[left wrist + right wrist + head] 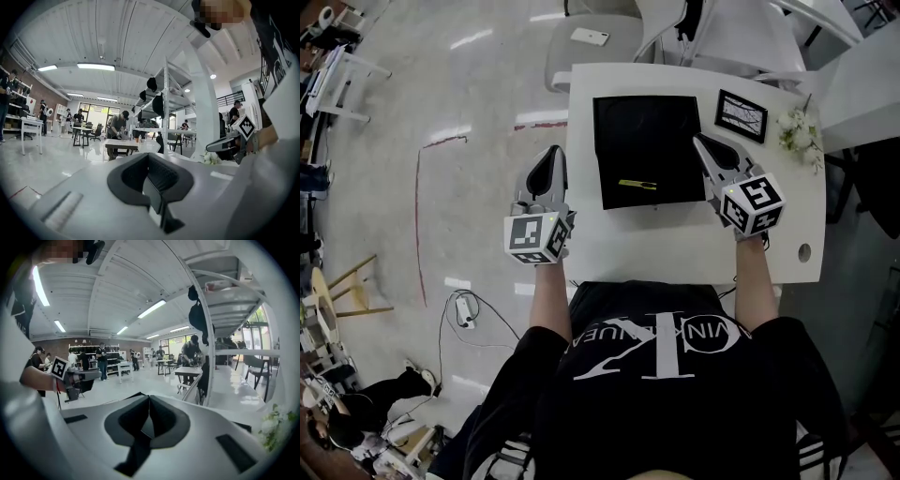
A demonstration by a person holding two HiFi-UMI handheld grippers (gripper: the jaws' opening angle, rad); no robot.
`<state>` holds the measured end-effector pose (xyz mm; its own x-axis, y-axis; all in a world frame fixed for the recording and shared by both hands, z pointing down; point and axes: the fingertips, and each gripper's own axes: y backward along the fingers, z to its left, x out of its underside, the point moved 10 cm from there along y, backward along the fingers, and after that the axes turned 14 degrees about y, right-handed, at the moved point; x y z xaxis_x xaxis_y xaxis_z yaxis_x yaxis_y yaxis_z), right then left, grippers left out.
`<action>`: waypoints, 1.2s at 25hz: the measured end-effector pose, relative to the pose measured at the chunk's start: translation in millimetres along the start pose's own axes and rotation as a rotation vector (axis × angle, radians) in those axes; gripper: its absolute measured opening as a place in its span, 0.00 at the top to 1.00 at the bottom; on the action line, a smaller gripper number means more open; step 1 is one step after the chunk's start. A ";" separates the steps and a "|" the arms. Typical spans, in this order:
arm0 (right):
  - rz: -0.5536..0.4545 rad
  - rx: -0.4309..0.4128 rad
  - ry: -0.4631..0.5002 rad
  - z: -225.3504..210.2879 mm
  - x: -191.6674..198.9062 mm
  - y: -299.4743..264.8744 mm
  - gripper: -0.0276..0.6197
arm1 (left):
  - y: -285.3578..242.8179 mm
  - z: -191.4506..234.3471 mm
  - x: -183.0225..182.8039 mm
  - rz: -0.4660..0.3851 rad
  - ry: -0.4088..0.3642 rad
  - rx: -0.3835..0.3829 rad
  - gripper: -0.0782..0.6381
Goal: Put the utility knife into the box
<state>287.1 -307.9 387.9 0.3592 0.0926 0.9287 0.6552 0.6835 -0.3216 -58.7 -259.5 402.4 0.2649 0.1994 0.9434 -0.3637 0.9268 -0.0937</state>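
A black shallow box (647,131) lies on the white table (675,253). The yellow-green utility knife (637,184) lies flat inside it, near its front edge. My left gripper (551,156) hovers just off the table's left edge, beside the box, jaws shut and empty. My right gripper (703,143) is over the table at the box's right side, also shut with nothing held. In the left gripper view the left gripper (149,158) points out into the room; the right gripper (149,401) does the same in its own view. Neither shows the knife.
A small framed picture (741,114) and a bunch of white flowers (797,131) sit at the table's far right. A round hole (804,251) is in the table's near right corner. White chairs (591,42) stand behind the table.
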 end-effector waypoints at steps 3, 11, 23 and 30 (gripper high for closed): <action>-0.034 0.034 0.011 -2.3 -5.0 3.9 0.93 | 0.7 0.6 -5.2 -0.016 0.001 -0.005 0.88; -0.133 0.113 0.017 -6.7 -17.0 15.0 0.93 | 0.7 -3.8 -18.1 -0.051 -0.015 0.002 0.88; -0.190 0.161 0.010 -7.6 -21.7 21.9 0.93 | 5.4 -4.8 -20.8 -0.057 -0.008 -0.012 0.88; -0.224 0.184 0.019 -8.6 -24.4 23.4 0.93 | 5.0 -1.8 -20.0 -0.056 0.001 -0.021 0.88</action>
<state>299.4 -300.4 356.1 0.2326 -0.0875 0.9686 0.5889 0.8053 -0.0686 -64.2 -258.2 382.5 0.2853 0.1469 0.9471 -0.3295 0.9430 -0.0470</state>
